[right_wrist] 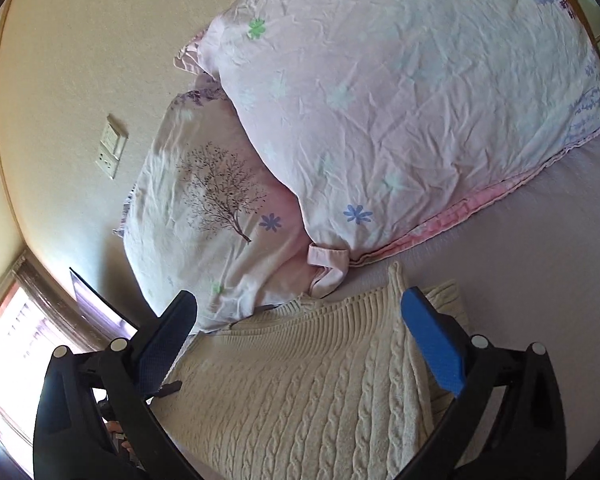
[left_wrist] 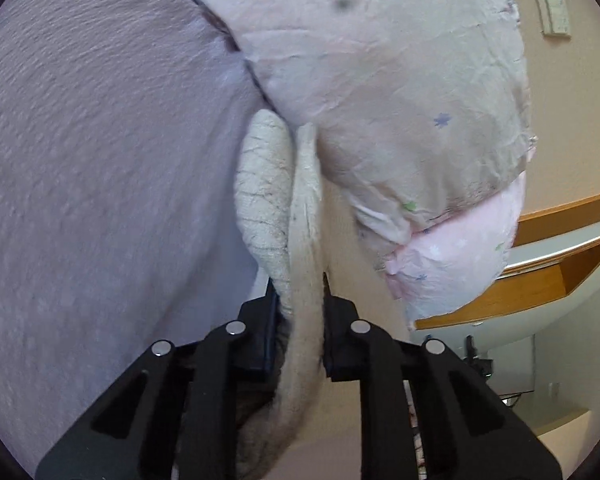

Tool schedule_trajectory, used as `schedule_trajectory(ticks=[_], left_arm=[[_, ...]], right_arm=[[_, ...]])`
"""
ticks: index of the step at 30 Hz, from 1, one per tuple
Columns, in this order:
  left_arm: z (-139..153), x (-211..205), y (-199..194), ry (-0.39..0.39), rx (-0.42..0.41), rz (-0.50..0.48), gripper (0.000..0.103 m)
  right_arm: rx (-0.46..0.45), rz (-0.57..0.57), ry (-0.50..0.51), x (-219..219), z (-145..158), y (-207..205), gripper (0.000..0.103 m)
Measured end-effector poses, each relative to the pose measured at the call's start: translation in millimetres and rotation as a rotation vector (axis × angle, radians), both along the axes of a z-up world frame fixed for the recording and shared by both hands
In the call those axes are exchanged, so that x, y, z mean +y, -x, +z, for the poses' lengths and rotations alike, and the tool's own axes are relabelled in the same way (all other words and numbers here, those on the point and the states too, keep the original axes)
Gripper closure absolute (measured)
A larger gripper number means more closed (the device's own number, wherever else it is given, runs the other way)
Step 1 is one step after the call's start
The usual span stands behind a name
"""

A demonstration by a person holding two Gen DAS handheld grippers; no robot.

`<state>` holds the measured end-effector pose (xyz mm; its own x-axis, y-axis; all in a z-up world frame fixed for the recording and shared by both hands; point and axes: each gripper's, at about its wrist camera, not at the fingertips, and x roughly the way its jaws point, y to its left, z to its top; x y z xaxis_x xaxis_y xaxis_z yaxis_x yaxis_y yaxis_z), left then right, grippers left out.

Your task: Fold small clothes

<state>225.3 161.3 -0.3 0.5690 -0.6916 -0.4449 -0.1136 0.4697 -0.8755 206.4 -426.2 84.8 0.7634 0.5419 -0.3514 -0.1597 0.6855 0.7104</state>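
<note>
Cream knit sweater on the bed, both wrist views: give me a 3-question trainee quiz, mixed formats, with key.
1. True or false: the left gripper is shut on a fold of the cream knit sweater.
2. Multiple choice: the right gripper is
A. shut on the sweater
B. open above the sweater, holding nothing
C. shut on a pillow
3. Fill in: beyond the sweater, the flower-print pillow lies partly over the ____-print pillow.

Key: 1 true; 2 B; 3 tree
</note>
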Motion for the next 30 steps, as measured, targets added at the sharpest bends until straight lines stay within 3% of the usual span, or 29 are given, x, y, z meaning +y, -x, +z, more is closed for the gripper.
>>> schedule_trajectory(ticks=[3,7,9,10,11,13,14,16,18,21,22,25,28,30], left_arm=[[40.7,-35.6,1.9,0.066,-0.13,-0.034,0.087],[80.4,-149.5,-15.7,0.207,-0.259,-0.224,0.087],[76.6,-209.6,-27.2,0.257,-0.246,-0.33,0.084],[67.2,-248.2,-35.9,0.297,-0.21,-0.405,0.069],[56.2,-280.1,-43.6,0.34,-0.16,-0.491,0.064],[41.9,-310.2,-47.4,0.378,-0.097,-0.563,0.063],[41.2,-310.2,-45.4,0.372,-0.105,-0.563,0.055],[50.1,-287.5,-40.3,0.3,-0.177,-0.51,0.032],[62.5,-246.1,-34.2,0.136,-0.251,-0.385,0.023],[64.5,-207.2,-33.0,-0.174,-0.234,-0.271,0.02],[61.2,-205.8,-36.3,-0.218,-0.21,-0.264,0.02],[36.2,-204.9,-39.2,-0.253,-0.116,-0.3,0.02],[18.1,-224.0,-40.7,-0.275,-0.087,-0.352,0.02],[9.7,-236.8,-39.4,-0.301,-0.078,-0.369,0.02]], right_arm=[[-0.045,-0.035,-0.025,-16.1,10.4,7.3,0.001],[-0.082,-0.135,-0.031,-44.9,18.1,19.7,0.001],[-0.072,-0.168,-0.032,-58.0,16.4,20.9,0.001],[-0.054,-0.181,-0.037,-65.1,13.4,19.9,0.001],[-0.037,-0.186,-0.043,-70.0,10.6,18.9,0.001],[0.017,-0.18,-0.072,-81.0,1.7,14.3,0.001],[0.046,-0.165,-0.089,-84.6,-2.5,11.2,0.001],[0.121,-0.113,-0.129,-85.9,-11.9,1.7,0.001],[0.209,-0.029,-0.134,-74.8,-22.4,-11.0,0.001],[0.336,0.059,-0.033,-45.4,-37.9,-26.3,0.001],[0.369,0.074,0.007,-36.9,-42.5,-29.5,0.001],[0.424,0.113,0.054,-21.5,-54.7,-33.3,0.003],[0.422,0.118,0.078,-14.1,-57.0,-32.1,0.014],[0.429,0.118,0.09,-12.6,-59.2,-31.8,0.029]])
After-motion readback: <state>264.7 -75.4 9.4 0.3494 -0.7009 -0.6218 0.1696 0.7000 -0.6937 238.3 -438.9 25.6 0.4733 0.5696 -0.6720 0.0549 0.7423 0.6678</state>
